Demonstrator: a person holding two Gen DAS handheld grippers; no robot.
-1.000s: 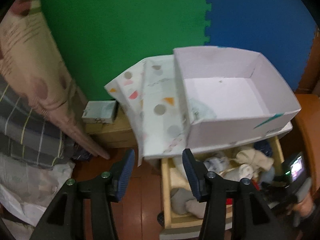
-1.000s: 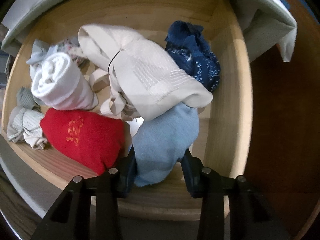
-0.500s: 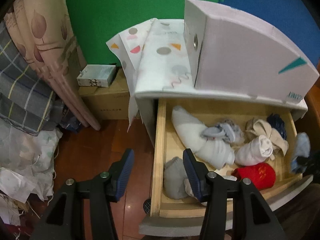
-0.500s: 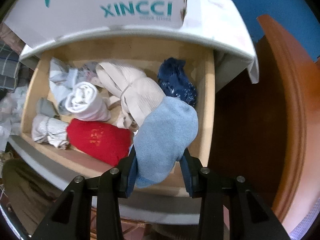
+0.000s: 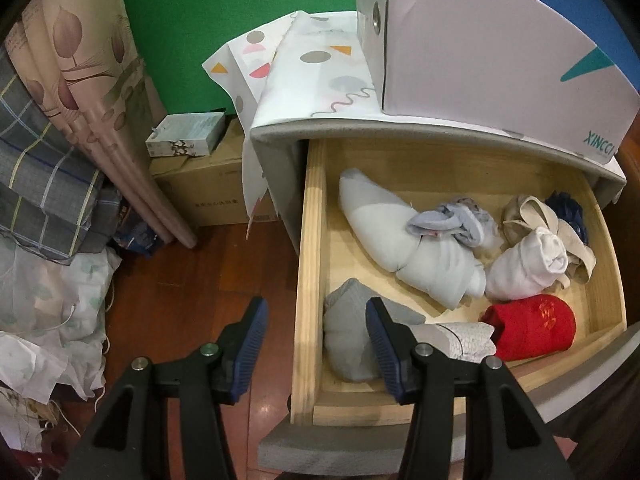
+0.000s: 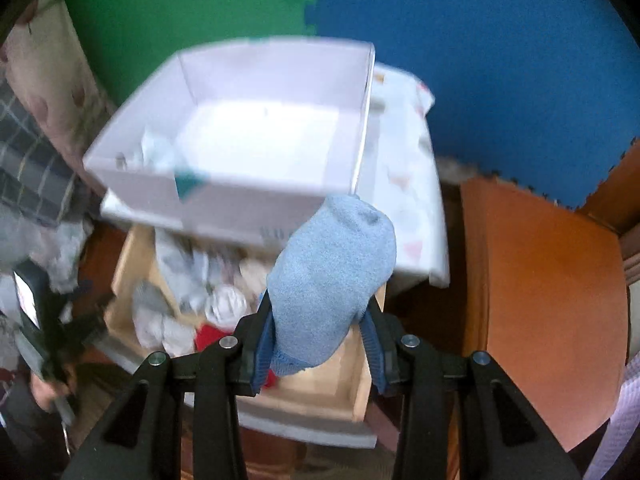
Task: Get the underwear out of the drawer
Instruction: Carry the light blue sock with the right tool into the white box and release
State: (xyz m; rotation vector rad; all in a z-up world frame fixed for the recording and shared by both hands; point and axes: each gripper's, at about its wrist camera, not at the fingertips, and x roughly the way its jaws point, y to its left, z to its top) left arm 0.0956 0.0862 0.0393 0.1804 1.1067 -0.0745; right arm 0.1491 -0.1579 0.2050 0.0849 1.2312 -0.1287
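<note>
Right gripper (image 6: 318, 346) fingers clamped on a light blue underwear roll (image 6: 330, 280), apparently held above the open drawer (image 6: 316, 390) in a blurred view, left gripper (image 5: 314, 346) fingers apart, empty, straddling the drawer's side wall (image 5: 310, 264).

Open-jawed left gripper (image 5: 316, 344) above wooden drawer (image 5: 311, 240) (rolled underwear (image 5: 528, 268) inside)

White box (image 5: 480, 60), patterned cloth (image 5: 316, 80), possibly curtain (image 5: 80, 80), cardboard carton (image 5: 212, 188)

White box (image 5: 500, 60) reads "XINCCI", teal; cardboard carton (image 5: 208, 196) print illegible, prob. small script.
</note>
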